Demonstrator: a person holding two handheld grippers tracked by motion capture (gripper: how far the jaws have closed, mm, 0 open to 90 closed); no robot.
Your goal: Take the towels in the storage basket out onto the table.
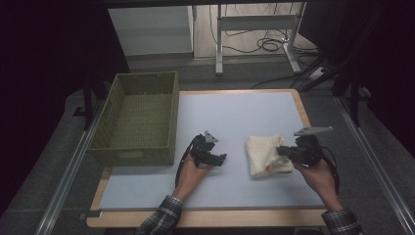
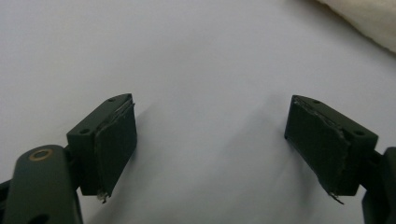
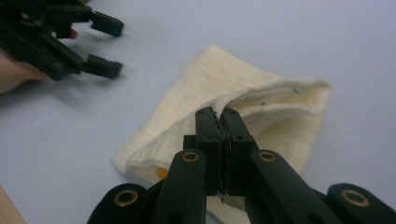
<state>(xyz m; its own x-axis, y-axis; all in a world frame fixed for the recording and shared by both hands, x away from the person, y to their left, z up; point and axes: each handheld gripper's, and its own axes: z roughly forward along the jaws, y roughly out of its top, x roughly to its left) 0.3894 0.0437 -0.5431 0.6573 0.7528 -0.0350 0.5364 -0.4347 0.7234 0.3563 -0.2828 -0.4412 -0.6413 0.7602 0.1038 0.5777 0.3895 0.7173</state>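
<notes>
A folded cream cloth (image 1: 264, 155) lies on the pale blue mat (image 1: 235, 112), right of centre. My right gripper (image 1: 280, 151) is at the cloth's right edge. In the right gripper view its jaws (image 3: 217, 116) are pressed together on the top layer of the cloth (image 3: 210, 88), which is raised off the layer beneath. My left gripper (image 1: 221, 158) rests on the mat a short way left of the cloth. It stands open with bare mat between its pads (image 2: 116, 140), and a corner of the cloth (image 2: 369, 18) shows far off. It also appears in the right gripper view (image 3: 105, 46), open.
An empty green woven basket (image 1: 132, 156) stands on the left part of the table, beside the mat. The wooden table edge (image 1: 205, 218) runs along the front. Beyond the table are desk legs and cables on the floor.
</notes>
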